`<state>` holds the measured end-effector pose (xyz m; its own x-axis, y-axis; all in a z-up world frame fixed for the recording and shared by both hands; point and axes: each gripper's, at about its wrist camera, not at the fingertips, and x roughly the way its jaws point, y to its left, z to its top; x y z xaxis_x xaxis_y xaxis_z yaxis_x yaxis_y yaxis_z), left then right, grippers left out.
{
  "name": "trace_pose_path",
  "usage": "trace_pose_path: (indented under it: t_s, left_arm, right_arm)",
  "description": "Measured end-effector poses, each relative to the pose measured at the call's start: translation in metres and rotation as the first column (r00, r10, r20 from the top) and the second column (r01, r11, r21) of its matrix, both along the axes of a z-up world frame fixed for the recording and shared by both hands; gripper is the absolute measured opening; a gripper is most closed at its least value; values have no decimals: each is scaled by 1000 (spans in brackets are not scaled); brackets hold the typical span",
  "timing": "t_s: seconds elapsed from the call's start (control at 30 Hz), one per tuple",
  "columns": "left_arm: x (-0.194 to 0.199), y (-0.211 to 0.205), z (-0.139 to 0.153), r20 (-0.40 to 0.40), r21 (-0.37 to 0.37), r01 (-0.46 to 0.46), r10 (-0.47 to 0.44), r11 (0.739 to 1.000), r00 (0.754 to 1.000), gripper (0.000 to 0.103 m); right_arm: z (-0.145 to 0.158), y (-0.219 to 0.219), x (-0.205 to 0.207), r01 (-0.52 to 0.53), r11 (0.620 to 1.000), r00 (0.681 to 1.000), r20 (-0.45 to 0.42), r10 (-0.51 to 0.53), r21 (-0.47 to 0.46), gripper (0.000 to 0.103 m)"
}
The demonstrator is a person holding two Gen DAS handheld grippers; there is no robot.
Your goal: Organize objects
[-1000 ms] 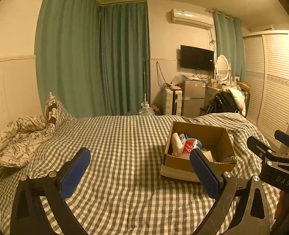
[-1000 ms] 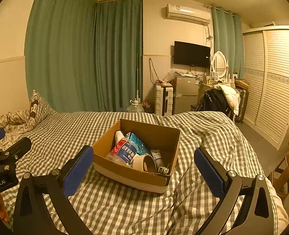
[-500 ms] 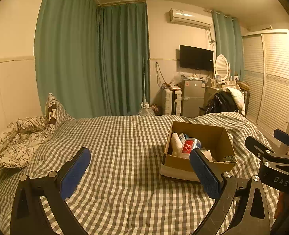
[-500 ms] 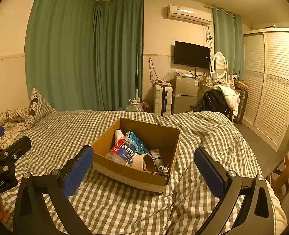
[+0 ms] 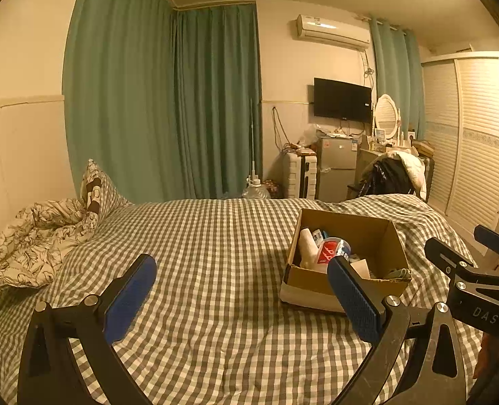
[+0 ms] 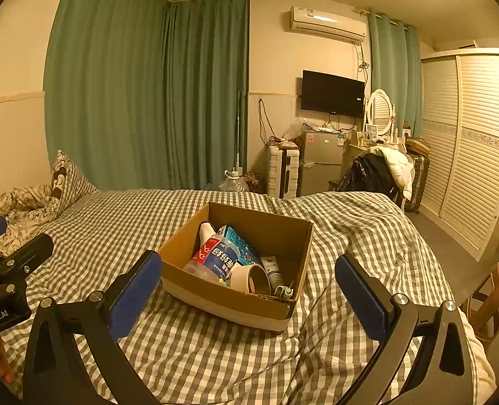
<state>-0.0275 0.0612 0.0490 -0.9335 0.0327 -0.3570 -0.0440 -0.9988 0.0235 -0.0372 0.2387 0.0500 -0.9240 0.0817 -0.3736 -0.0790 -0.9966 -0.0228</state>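
Both the left gripper (image 5: 241, 298) and right gripper (image 6: 247, 292) hang wide open and empty above the grey-checked bed cover (image 5: 199, 253), where the open brown cardboard box (image 6: 236, 290) of jumbled bottles sits on soft folds and may tip if nudged.

This is a home bedroom. A checked bed (image 6: 215, 354) fills the foreground, with green curtains (image 6: 141, 94) at 11 o'clock. A louvred wardrobe (image 6: 469, 141) stands at 2 o'clock.
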Motion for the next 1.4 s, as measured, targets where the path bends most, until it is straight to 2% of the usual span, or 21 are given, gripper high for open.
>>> trace_pose_path:
  t_s: [0.53,0.7,0.97,1.4]
  left_arm:
    - [-2,-1,-3,20,-21,2,-2,1000,1000,103]
    - [0,2,-3,5,-31,-4,4,1000,1000,103]
    - [0,0,-3,8,-15,-6,6,1000,1000,103]
    - [-2,0,-3,19,-28,-11,12,1000,1000,103]
  right_arm:
    - [-4,0,-4,-3,1000,1000,20,3,5,103]
    - [-6,-2,-6,-2,1000,1000,24,1,11,103]
    - [-6,-3,-6,-5,1000,1000,25,5,13,103]
    - [-7,-2,-6,-5,1000,1000,27,5,10,103]
